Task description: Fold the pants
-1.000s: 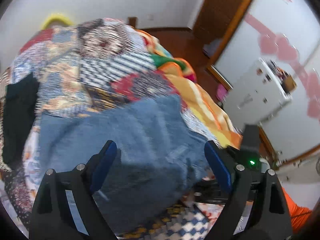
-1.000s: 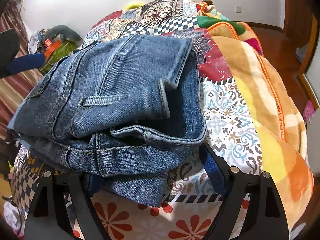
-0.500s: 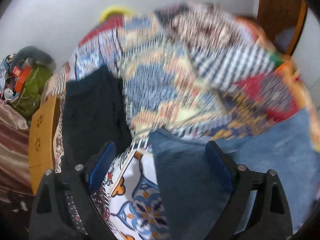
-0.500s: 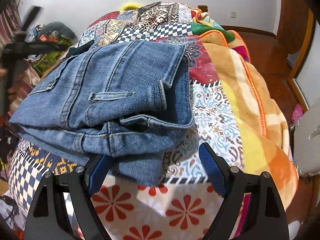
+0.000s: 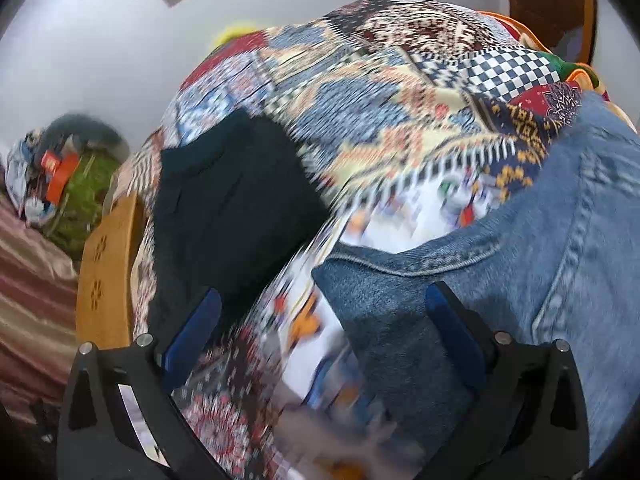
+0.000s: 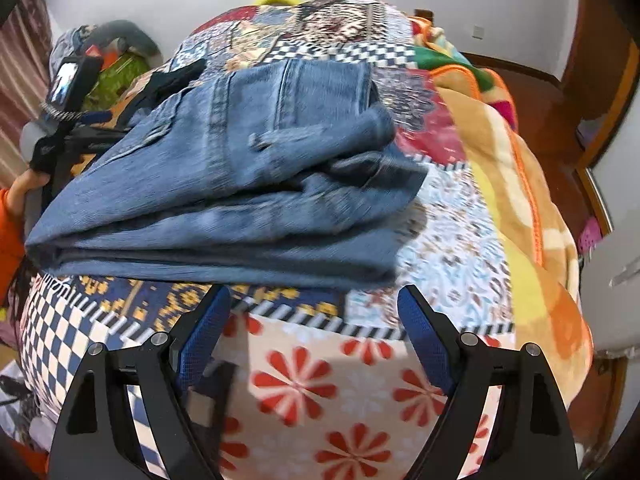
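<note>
1. A pair of folded blue denim jeans (image 6: 240, 168) lies on a bed covered by a bright patchwork quilt with checks, flowers and many colours (image 6: 320, 380).
2. In the right wrist view the jeans fill the middle and left of the frame, stacked in a few thick layers, with the folded edge at the left.
3. The right gripper with black arms and blue finger pads (image 6: 312, 344) sits low in the frame, below the jeans.
4. Its two fingers are spread wide apart, and there is nothing between them but the quilt.
5. Its finger tips are just below the near edge of the jeans; whether they touch it cannot be told.
6. An orange and yellow blanket (image 6: 520, 200) lies on the right side of the bed.
7. At the far left of that view, the other tool shows beside the jeans, with a bit of a hand on it.
8. In the left wrist view the jeans (image 5: 520, 280) fill the lower right of the frame.
9. The left gripper with black arms and blue finger pads (image 5: 320, 332) is also wide open and holds nothing.
10. The corner of the jeans lies between its fingers, and the right finger is over the denim.
11. A dark black folded cloth (image 5: 228, 208) lies on the quilt (image 5: 400, 100) at the middle left.
12. Much of this view is blurry.
</note>
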`<action>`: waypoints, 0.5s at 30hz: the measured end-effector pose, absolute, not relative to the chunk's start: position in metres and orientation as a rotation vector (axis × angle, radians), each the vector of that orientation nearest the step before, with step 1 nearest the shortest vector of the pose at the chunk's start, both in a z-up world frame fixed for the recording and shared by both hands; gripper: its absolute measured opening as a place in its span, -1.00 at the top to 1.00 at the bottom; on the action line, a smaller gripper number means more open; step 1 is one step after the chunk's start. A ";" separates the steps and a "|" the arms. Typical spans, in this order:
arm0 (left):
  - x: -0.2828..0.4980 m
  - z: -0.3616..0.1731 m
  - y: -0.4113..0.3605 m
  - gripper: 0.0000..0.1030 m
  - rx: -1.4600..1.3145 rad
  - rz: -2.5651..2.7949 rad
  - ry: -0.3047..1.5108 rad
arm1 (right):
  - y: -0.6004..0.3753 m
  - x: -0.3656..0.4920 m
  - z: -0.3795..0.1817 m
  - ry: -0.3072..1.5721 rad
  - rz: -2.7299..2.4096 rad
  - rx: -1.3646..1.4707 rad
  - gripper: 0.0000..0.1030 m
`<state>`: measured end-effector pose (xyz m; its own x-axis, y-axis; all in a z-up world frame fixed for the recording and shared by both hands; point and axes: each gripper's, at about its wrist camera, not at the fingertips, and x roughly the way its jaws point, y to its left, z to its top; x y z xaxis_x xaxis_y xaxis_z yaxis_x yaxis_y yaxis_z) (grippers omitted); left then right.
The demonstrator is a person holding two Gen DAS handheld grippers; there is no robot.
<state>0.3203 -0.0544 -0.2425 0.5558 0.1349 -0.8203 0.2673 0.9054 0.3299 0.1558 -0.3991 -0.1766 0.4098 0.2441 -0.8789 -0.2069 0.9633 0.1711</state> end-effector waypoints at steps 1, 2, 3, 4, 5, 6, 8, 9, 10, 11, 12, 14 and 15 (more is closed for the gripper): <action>0.310 -0.240 -0.045 -1.00 0.444 -0.084 0.979 | -0.396 0.160 -0.176 1.110 0.290 0.029 -0.62; 0.300 -0.239 -0.036 -1.00 0.436 -0.082 0.978 | -0.390 0.162 -0.175 1.103 0.299 0.018 -0.62; 0.293 -0.237 -0.030 -1.00 0.423 -0.077 0.980 | -0.386 0.164 -0.174 1.098 0.308 0.010 -0.62; 0.282 -0.235 -0.021 -1.00 0.399 -0.069 0.983 | -0.379 0.167 -0.172 1.090 0.318 -0.002 -0.62; 0.274 -0.233 -0.015 -1.00 0.382 -0.064 0.990 | -0.376 0.168 -0.170 1.083 0.324 -0.009 -0.62; 0.266 -0.232 -0.010 -1.00 0.367 -0.059 1.000 | -0.372 0.171 -0.169 1.076 0.330 -0.015 -0.62; 0.247 -0.230 -0.001 -1.00 0.330 -0.062 1.025 | -0.366 0.176 -0.166 1.062 0.339 -0.020 -0.62; 0.237 -0.230 0.003 -1.00 0.310 -0.076 1.043 | -0.364 0.178 -0.165 1.053 0.341 -0.022 -0.62; 0.230 -0.231 0.005 -1.00 0.304 -0.084 1.059 | -0.363 0.179 -0.162 1.041 0.340 -0.023 -0.62; 0.220 -0.234 0.007 -1.00 0.307 -0.097 1.082 | -0.362 0.180 -0.159 1.031 0.335 -0.023 -0.62; 0.214 -0.234 0.008 -1.00 0.313 -0.097 1.080 | -0.362 0.180 -0.156 1.022 0.330 -0.018 -0.62; 0.200 -0.232 0.010 -1.00 0.314 -0.097 1.052 | -0.365 0.178 -0.148 1.000 0.338 0.011 -0.62; 0.197 -0.227 0.015 -1.00 0.287 -0.084 1.044 | -0.365 0.176 -0.145 0.991 0.343 0.022 -0.62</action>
